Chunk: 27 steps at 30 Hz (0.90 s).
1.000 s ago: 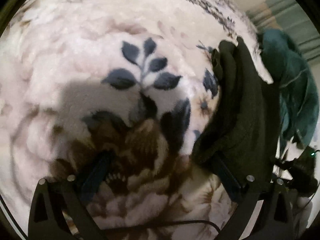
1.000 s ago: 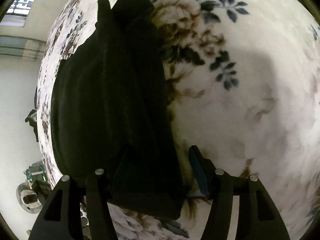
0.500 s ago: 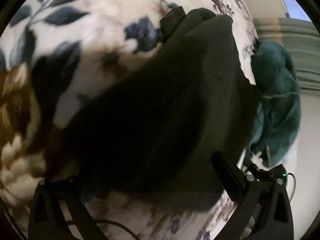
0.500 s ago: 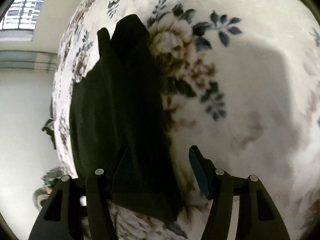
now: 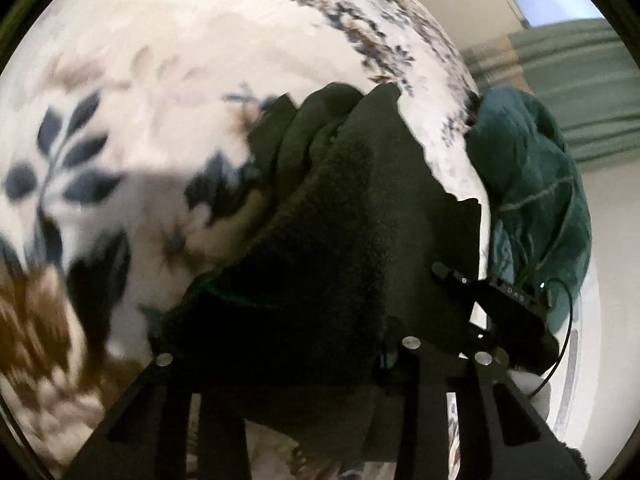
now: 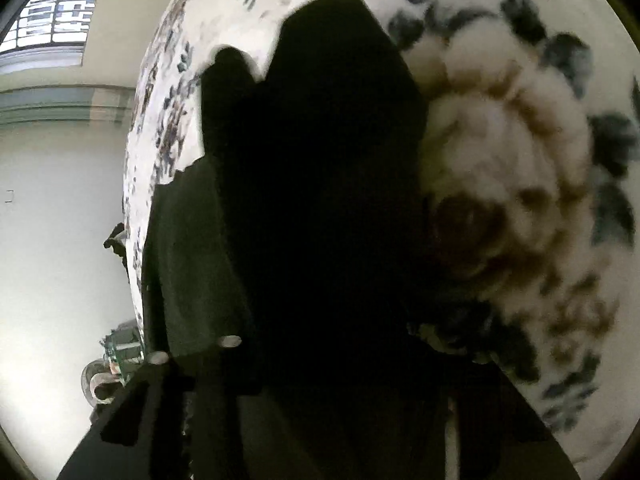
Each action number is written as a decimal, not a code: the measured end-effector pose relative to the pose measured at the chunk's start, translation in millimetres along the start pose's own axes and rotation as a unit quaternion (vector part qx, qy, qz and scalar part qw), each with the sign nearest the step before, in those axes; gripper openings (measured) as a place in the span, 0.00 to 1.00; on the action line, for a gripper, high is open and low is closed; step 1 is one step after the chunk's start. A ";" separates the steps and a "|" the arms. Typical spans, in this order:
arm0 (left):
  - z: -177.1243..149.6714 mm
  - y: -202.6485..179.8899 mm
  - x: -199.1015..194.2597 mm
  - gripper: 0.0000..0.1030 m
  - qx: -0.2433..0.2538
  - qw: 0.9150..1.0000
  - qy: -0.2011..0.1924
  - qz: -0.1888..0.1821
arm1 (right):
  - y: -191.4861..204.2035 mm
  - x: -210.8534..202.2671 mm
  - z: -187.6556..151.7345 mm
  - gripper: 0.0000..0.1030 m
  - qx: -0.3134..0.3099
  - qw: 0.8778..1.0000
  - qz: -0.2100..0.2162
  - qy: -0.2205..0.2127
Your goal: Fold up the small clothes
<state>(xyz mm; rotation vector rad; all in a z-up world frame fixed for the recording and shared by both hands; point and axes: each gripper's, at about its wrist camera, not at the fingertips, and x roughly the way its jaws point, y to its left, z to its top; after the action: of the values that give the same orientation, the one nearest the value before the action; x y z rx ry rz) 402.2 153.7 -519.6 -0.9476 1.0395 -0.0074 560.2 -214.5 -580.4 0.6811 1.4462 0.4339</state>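
Dark green fleece, a small garment [image 5: 360, 208], lies bunched on the floral plush blanket [image 5: 168, 80], close to the blanket's right edge as the left wrist view has it, with one corner reaching past that edge. In the right wrist view the same garment [image 6: 312, 184] fills the centre and covers the blanket's left edge.

Left gripper [image 5: 288, 356]: the cloth is draped over and between its fingers, which appear drawn in on a fold of it. Judged clamped on the garment, though the tips themselves are buried.

Right gripper [image 6: 320, 364]: its fingers are swallowed in black cloth and shadow. Whether they stand apart or together cannot be told.

A teal cloth [image 5: 532, 184] hangs just beyond the blanket's right edge, near the garment's outer corner.

Risks noted:
- The garment is layered and rumpled, so a pinch may catch one layer only. The fold would then come up crooked or fall open.
- Plush pile beneath may be nipped along with the cloth, dragging the blanket.
- Work sits at the blanket's edge, so a pull outward could slide the garment off.
- A cable [image 5: 560, 344] trails near the left gripper and may snag.
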 end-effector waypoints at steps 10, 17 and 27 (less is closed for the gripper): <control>83.1 7.7 4.8 0.35 0.073 0.991 0.114 -0.022 | 7.1 -39.9 -122.7 0.25 0.107 0.991 0.071 -0.046; 77.8 45.0 -15.6 0.74 0.034 0.988 0.147 -0.021 | 19.0 -28.9 -154.8 0.42 0.107 0.994 -0.009 -0.002; 12.5 42.1 7.4 0.76 0.029 0.992 0.111 0.055 | -35.7 -107.1 -59.7 0.87 0.064 0.997 -0.039 -0.023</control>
<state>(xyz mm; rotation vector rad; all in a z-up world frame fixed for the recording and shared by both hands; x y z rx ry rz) 398.0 185.0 -551.0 -0.8491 1.2895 -0.0534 486.2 -301.1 -522.6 0.7300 1.4601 0.2634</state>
